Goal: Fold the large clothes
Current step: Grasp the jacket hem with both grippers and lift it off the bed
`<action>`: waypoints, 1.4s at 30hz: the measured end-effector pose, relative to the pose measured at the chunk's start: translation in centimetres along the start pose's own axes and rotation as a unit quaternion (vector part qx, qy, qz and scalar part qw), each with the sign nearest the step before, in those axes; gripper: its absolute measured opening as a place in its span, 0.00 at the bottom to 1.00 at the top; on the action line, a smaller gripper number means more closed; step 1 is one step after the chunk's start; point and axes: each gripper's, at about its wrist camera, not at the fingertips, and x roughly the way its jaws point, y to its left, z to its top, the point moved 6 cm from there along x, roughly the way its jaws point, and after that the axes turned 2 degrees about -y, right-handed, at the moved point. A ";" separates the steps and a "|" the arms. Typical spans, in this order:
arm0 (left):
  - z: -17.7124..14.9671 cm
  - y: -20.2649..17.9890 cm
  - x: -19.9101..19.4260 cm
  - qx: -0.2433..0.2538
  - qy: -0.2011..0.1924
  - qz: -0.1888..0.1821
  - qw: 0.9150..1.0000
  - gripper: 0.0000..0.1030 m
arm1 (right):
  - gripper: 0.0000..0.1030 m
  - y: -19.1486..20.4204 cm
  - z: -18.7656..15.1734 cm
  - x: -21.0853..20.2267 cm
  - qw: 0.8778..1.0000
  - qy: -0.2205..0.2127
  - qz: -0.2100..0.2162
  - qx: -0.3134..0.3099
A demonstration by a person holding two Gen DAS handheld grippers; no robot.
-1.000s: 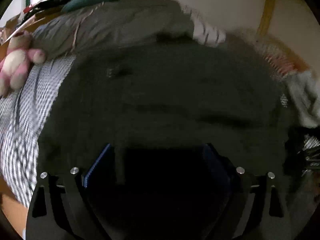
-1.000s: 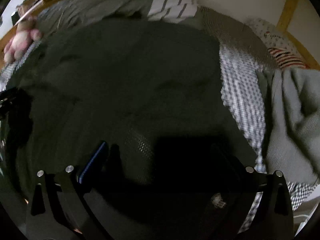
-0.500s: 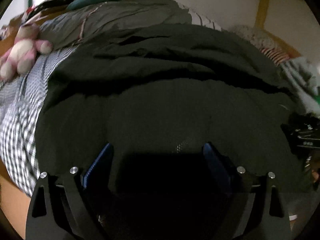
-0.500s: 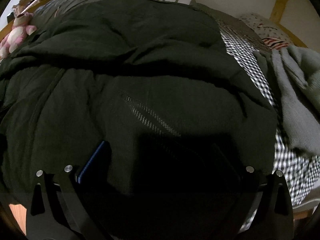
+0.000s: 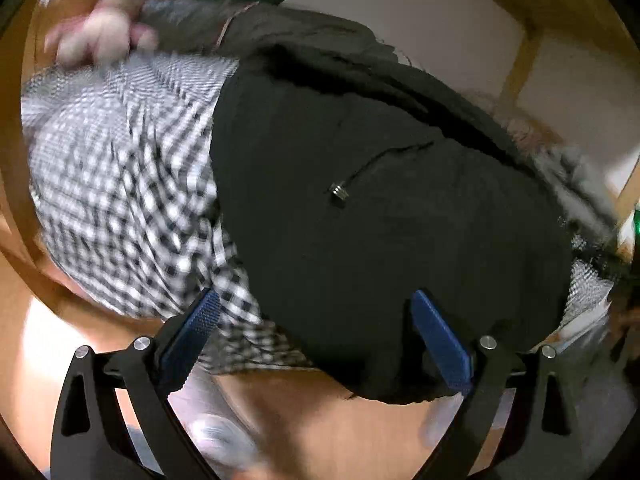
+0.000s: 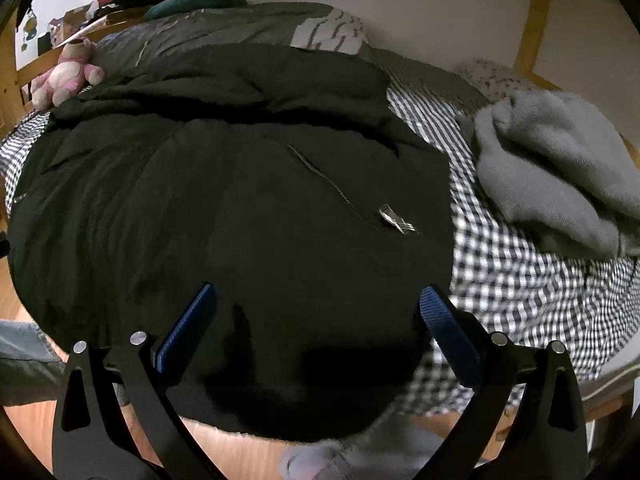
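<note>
A large black hooded jacket (image 6: 224,200) lies spread over a bed with a black-and-white checked sheet (image 6: 532,280). Its zip pull (image 6: 394,216) shows in the right wrist view, and a drawstring with a metal tip (image 5: 340,191) shows in the left wrist view, where the jacket (image 5: 400,232) fills the middle. Its near hem hangs over the bed's front edge. My left gripper (image 5: 316,320) is open and empty above the jacket's near left corner. My right gripper (image 6: 318,312) is open and empty above the jacket's near right part.
A grey sweater (image 6: 552,168) lies bunched on the bed to the right. A pink plush toy (image 6: 66,74) sits at the far left by the wooden bed frame (image 6: 8,80). A grey quilt (image 6: 224,26) lies behind. Wooden floor (image 5: 360,428) shows below the bed edge.
Both grippers have pulled back from the jacket toward the bed's front edge. The jacket now lies folded over on the bed. The left view has swung and blurred.
</note>
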 end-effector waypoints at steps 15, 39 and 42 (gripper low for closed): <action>0.2 -4.0 1.8 -0.085 0.088 -0.217 0.968 0.66 | 0.97 -4.8 -5.5 0.9 0.986 0.055 0.143 0.072; 5.0 -4.6 -3.1 -0.153 0.078 -0.239 0.956 0.17 | 0.80 -6.7 -10.6 7.4 0.879 0.169 0.337 0.292; 3.1 -3.7 -3.0 -0.170 0.094 -0.230 0.954 0.17 | 0.70 -5.2 -12.5 9.2 0.849 0.229 0.366 0.304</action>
